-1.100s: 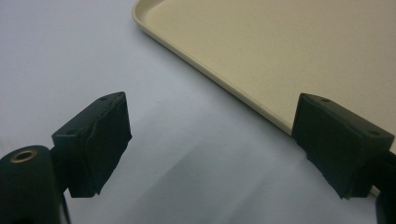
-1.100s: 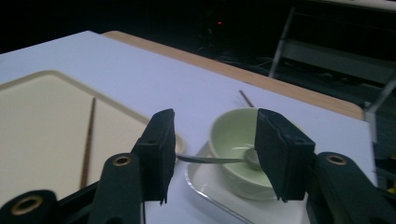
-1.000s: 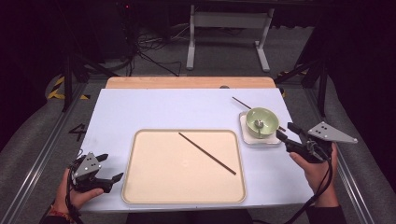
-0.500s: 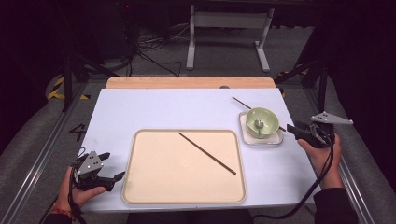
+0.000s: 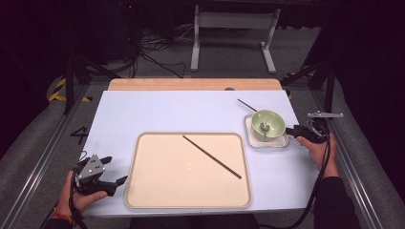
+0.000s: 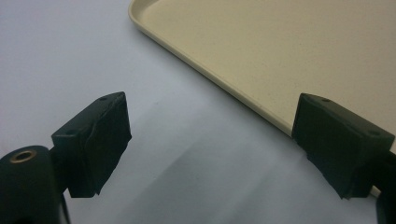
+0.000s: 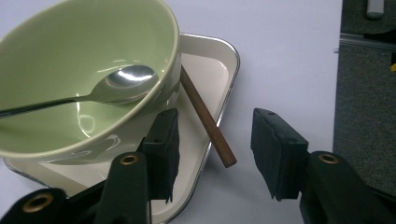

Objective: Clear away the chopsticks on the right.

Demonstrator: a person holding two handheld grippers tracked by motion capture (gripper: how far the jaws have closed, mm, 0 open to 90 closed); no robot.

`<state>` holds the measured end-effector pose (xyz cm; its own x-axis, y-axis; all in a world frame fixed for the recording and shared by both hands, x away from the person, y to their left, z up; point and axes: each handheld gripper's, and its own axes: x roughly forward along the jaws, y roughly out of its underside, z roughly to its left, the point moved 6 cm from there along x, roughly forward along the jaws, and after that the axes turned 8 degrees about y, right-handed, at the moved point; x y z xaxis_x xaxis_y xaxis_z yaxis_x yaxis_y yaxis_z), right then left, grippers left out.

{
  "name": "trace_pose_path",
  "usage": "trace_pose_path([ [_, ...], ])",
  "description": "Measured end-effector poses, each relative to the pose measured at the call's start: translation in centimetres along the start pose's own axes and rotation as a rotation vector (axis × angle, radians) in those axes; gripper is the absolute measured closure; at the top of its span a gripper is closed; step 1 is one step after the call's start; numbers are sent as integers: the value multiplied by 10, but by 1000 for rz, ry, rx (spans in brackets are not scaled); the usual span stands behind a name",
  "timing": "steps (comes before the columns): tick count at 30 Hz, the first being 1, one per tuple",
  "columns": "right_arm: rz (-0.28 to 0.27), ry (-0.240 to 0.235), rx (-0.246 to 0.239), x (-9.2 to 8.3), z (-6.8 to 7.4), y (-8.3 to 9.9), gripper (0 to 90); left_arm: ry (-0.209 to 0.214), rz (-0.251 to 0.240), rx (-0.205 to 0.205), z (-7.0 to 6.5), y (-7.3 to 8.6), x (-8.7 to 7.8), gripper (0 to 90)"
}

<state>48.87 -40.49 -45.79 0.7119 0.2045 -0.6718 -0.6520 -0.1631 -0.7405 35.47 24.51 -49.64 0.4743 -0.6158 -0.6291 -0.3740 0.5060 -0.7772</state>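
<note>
Right hand-held gripper [image 7: 212, 154] has dropped lower right of the frame, jaws just reopening, half-wide around the brown wooden chopstick [image 7: 205, 119] end by the green ceramic bowl [image 7: 88, 70]; grasp looks imminent. Left hand-held gripper [image 6: 210, 144] wide, empty.

Bowl [image 7: 88, 60] glossy green ceramic; spoon [image 7: 116, 86] polished metal; chopstick [image 7: 208, 123] matt brown wood; tray [image 6: 289, 56] matt beige plastic.

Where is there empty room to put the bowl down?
The beige tray is mostly bare either side of the chopstick lying across it. The table behind it is bare too. It is crowded by the right gripper, around the green bowl.
</note>
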Motion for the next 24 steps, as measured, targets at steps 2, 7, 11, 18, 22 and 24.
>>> trace_pose_path([
  [2,17,-1,-9,4,1,1,521,0,1,-1,0,1,0,125],
  [7,58,0,-14,16,2,3,575,-1,3,-2,-1,3,-2,125],
  [11,77,-9,-17,21,2,4,636,-1,7,-1,-2,5,-3,126],
  [18,95,-11,-37,23,2,7,758,0,15,-3,-2,6,-3,125],
  [22,79,-16,-45,20,3,6,807,-1,14,-5,-2,6,-4,125],
  [24,68,-20,-48,19,3,6,832,0,16,-3,-2,6,-3,125],
])
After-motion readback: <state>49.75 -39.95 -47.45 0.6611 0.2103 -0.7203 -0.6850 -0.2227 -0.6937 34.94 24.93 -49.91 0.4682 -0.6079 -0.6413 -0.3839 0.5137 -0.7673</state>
